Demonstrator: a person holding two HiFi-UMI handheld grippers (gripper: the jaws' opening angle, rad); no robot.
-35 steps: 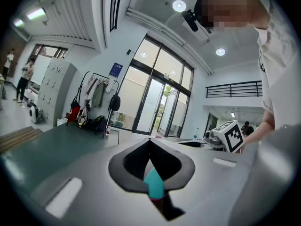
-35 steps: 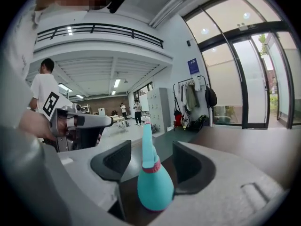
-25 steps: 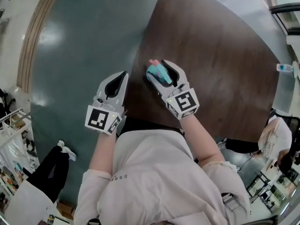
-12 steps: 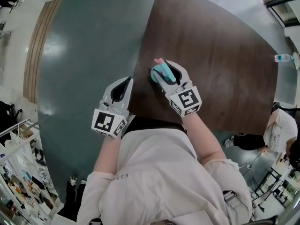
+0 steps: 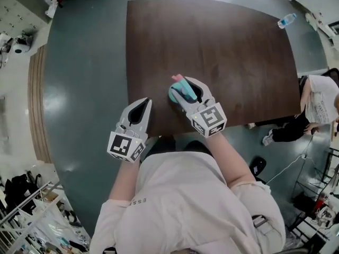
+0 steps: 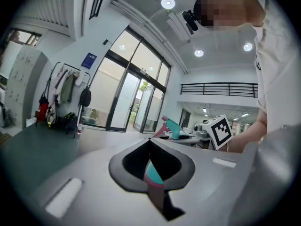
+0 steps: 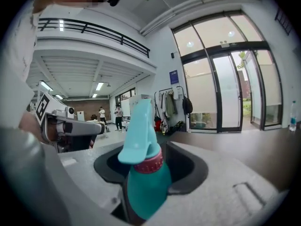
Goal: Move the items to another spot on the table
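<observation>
Teal plastic spray bottle point(image 5: 178, 90) with red-pink collar and teal trigger head; clamped between the right tongs point(image 5: 184, 84), which have just been closing on it; bottle body low in the grip, trigger head rising above the jaws; position: over the near part of the dark brown wooden bench point(image 5: 222, 41); whether it rests on the surface cannot be told; left tongs point(image 5: 144, 102) with tips together, over the bench's near left corner, beside the bottle and apart from it; thin teal-and-pink sliver in the slot behind those tips, nature unclear; grey-green floor point(image 5: 85, 62) around the bench.
</observation>
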